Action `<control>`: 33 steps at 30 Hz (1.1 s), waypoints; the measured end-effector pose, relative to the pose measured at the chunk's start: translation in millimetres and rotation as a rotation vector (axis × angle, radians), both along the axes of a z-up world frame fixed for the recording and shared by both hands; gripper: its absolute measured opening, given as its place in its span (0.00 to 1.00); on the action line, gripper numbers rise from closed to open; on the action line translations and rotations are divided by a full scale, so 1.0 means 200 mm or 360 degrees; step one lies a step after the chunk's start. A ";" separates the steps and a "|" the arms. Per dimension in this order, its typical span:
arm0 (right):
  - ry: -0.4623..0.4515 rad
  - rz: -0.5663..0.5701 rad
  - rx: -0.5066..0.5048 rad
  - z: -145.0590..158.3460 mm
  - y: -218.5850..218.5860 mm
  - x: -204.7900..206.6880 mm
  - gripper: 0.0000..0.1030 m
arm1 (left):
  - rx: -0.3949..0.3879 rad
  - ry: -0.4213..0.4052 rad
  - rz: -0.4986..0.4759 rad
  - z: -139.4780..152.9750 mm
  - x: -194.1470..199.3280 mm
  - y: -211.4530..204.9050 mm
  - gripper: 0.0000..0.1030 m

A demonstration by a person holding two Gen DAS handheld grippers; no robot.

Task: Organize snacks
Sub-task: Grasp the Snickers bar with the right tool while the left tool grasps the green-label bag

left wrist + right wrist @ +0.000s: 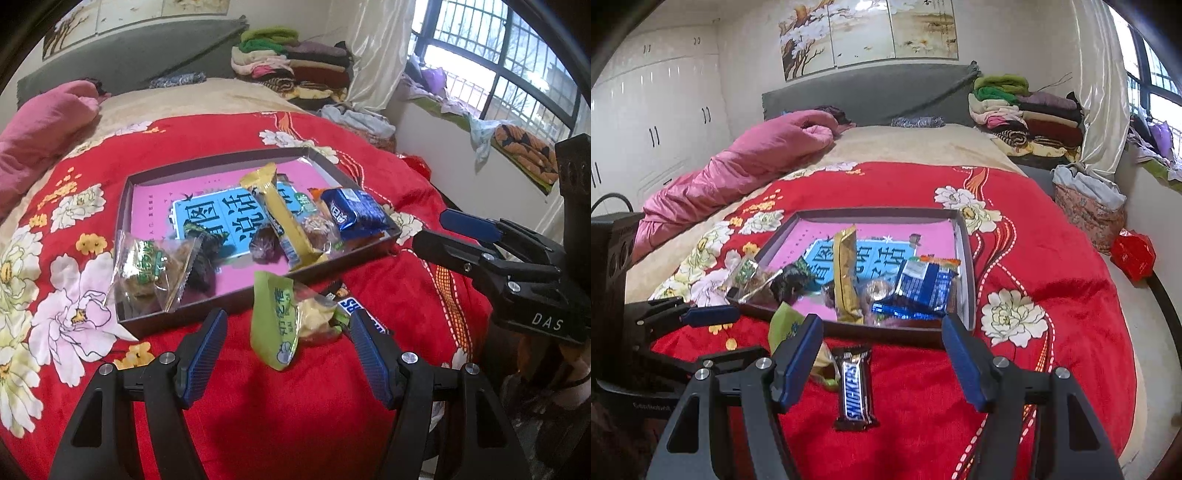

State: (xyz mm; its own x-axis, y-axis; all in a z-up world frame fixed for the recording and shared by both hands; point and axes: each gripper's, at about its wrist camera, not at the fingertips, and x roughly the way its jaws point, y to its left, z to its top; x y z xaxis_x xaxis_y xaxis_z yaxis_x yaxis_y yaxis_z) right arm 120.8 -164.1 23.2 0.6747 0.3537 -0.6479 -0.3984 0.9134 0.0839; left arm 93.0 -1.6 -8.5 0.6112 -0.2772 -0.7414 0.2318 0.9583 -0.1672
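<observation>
Snickers bar whole only in right view; green packet whole only in left; both jaws apart.

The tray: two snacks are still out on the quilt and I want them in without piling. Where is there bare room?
The tray is bare along its far half: pink floor behind the gold packet, up to the far rim. The near half is crowded, from the clear-wrapped pastry to the blue packet.
</observation>
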 end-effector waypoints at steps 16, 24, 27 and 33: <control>0.0219 0.0073 -0.0246 -0.21 0.08 -0.05 0.65 | 0.0003 0.0134 0.0003 -0.11 -0.01 -0.05 0.69; 0.0337 0.0147 -0.0336 -0.36 0.13 -0.03 0.65 | -0.0062 0.0218 0.0030 -0.17 0.02 -0.04 0.69; 0.0346 0.0171 -0.0346 -0.39 0.15 -0.02 0.64 | -0.0089 0.0238 0.0031 -0.19 0.03 -0.03 0.69; 0.0332 0.0218 -0.0397 -0.45 0.19 0.02 0.58 | -0.0107 0.0258 0.0047 -0.22 0.05 -0.03 0.69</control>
State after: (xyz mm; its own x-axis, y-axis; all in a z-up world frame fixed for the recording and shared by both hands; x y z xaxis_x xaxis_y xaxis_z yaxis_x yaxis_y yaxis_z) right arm 124.0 -125.1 -66.4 0.4757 0.2455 -0.8446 -0.5165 0.8552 -0.0423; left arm 102.1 -8.1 -52.2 0.4939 -0.3135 -0.8111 0.1687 0.9496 -0.2643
